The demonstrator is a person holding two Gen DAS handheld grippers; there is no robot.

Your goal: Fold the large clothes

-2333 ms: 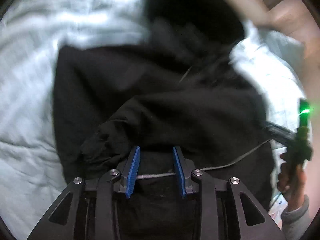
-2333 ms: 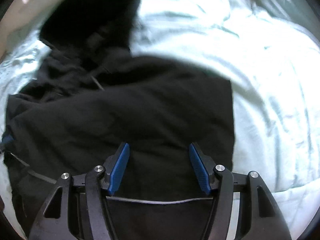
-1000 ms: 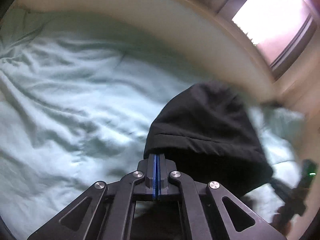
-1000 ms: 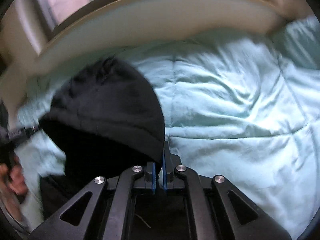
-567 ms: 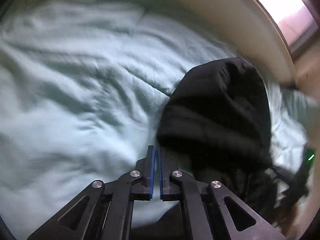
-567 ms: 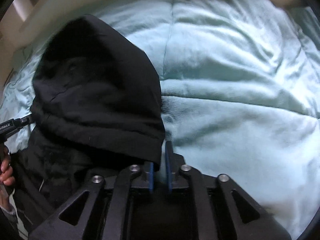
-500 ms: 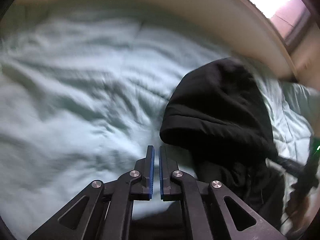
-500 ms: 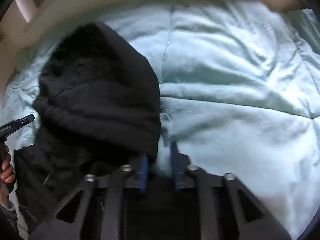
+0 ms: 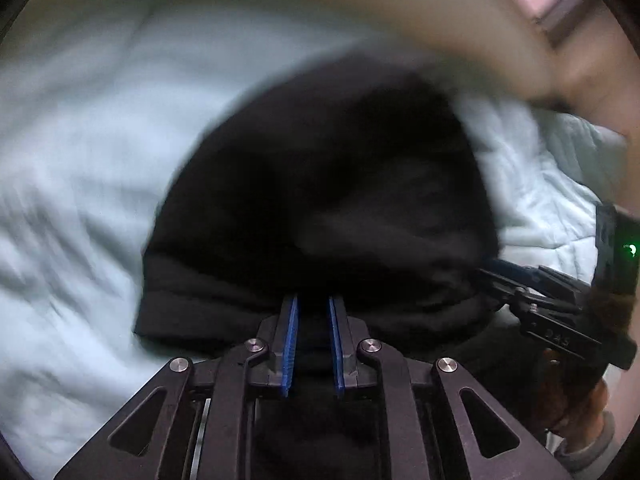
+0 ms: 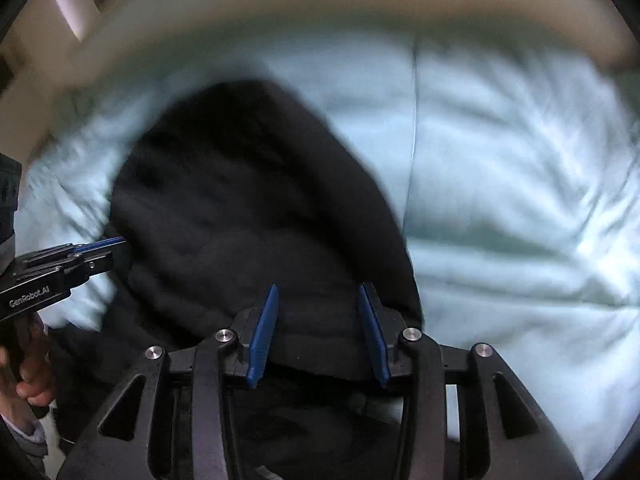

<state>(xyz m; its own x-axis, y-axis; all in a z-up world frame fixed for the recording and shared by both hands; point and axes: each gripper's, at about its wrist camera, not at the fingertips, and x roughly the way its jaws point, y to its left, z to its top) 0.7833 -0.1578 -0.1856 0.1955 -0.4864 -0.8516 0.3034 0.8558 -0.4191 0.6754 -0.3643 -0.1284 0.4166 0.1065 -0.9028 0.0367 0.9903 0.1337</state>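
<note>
The black hoodie (image 9: 320, 208) lies on the pale green quilt (image 9: 80, 160), its folded edge nearest me. My left gripper (image 9: 312, 312) is opening just above that edge, nothing pinched between its blue pads. My right gripper (image 10: 318, 312) is also opening, spread wider, the cloth loose below it. To finish this fold well, I judge I should release both fully, lift clear without snagging, then smooth the 2 corners.

Bare quilt (image 10: 520, 200) flanks the hoodie (image 9: 328, 200); headboard (image 10: 320, 12) blocks beyond.
</note>
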